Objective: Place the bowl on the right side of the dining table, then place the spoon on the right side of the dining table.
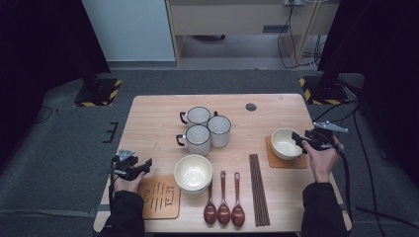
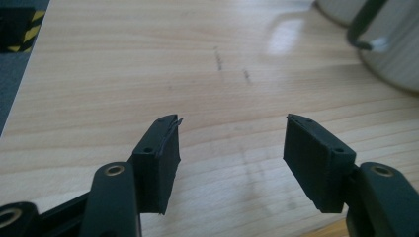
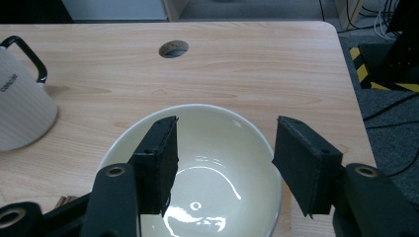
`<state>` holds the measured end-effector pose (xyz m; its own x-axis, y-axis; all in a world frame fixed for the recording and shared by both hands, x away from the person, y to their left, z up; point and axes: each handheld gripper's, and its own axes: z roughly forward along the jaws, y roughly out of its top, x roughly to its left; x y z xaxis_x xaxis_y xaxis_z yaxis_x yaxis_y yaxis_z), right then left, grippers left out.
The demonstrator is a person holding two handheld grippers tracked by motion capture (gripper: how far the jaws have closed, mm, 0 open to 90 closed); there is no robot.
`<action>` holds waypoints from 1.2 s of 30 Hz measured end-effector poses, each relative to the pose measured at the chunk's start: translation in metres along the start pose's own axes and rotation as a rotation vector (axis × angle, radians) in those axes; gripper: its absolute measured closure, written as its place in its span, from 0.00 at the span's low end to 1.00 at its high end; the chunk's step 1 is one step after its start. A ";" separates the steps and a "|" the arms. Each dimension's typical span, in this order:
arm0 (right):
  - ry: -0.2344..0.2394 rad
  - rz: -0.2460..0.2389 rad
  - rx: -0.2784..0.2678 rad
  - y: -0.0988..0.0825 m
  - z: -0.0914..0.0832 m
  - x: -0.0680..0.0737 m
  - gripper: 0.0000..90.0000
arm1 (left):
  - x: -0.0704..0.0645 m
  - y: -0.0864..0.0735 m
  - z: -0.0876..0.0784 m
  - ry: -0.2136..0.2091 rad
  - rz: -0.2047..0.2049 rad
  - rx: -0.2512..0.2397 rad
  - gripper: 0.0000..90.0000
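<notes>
At the table's left edge my left gripper rests low, jaws open with only bare wood between them. A cream bowl sits on a brown coaster at the right. My right gripper hovers at that bowl's right side. In the right gripper view its jaws stand open above the bowl, and neither pad touches the rim.
Three white mugs cluster mid-table. A stack of cream bowls stands beside a patterned wooden coaster. Three wooden spoons and several dark chopsticks lie near the front edge. A cable hole marks the far side.
</notes>
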<state>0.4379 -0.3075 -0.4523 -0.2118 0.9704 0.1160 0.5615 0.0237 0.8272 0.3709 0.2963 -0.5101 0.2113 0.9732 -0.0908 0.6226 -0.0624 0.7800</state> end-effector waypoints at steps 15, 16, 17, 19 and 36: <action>0.033 -0.023 -0.031 0.003 -0.012 0.012 0.45 | -0.025 0.018 -0.018 -0.096 0.055 -0.100 0.45; 0.036 -0.027 -0.031 0.003 -0.013 0.013 0.45 | -0.027 0.019 -0.019 -0.106 0.054 -0.101 0.45; 0.039 -0.026 -0.030 0.003 -0.013 0.014 0.45 | -0.028 0.020 -0.021 -0.112 0.053 -0.108 0.44; 0.042 -0.035 -0.030 0.003 -0.014 0.015 0.44 | -0.030 0.023 -0.024 -0.123 0.056 -0.120 0.44; 0.091 -0.075 -0.042 0.002 -0.023 0.029 0.47 | -0.057 0.036 -0.041 -0.201 0.081 -0.189 0.53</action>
<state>0.4145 -0.2849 -0.4346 -0.3248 0.9403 0.1014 0.5082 0.0831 0.8572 0.3507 0.2471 -0.4512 0.4116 0.9022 -0.1294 0.4496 -0.0775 0.8898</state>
